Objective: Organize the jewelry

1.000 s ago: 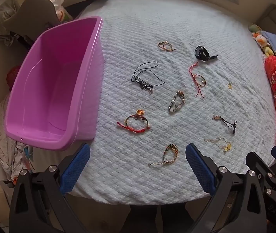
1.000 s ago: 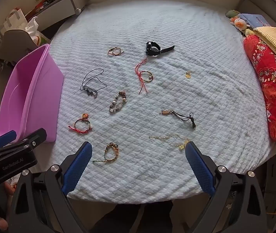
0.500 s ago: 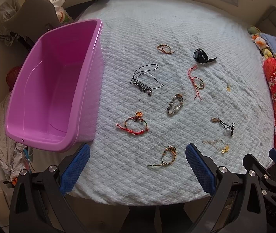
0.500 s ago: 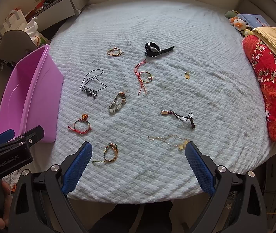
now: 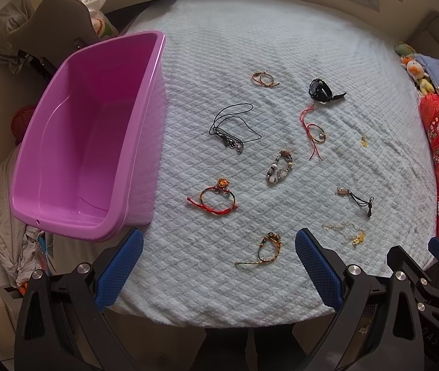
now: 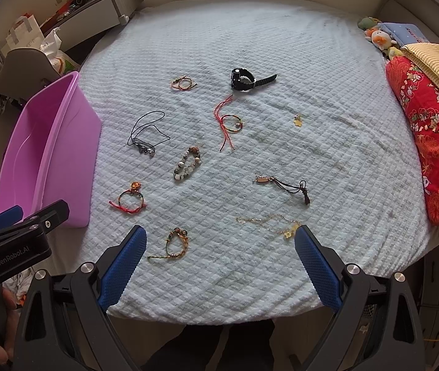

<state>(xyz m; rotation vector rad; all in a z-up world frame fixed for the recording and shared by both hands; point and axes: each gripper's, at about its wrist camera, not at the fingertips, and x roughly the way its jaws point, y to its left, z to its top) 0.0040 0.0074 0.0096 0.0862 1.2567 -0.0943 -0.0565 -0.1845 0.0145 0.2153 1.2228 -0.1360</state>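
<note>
Both the left gripper (image 5: 218, 261) and the right gripper (image 6: 220, 258) hover with jaws wide apart, holding nothing, at the near edge of the pale blue quilted bedspread (image 6: 327, 71). Bracelets, a black corded necklace (image 5: 230, 128) and a black wristwatch (image 6: 244, 80) lie scattered right of the empty purple plastic tub (image 5: 74, 154).

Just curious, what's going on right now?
Left gripper, right gripper open, empty. Jewelry loose on blanket; purple bin empty. Nothing blocking.
</note>
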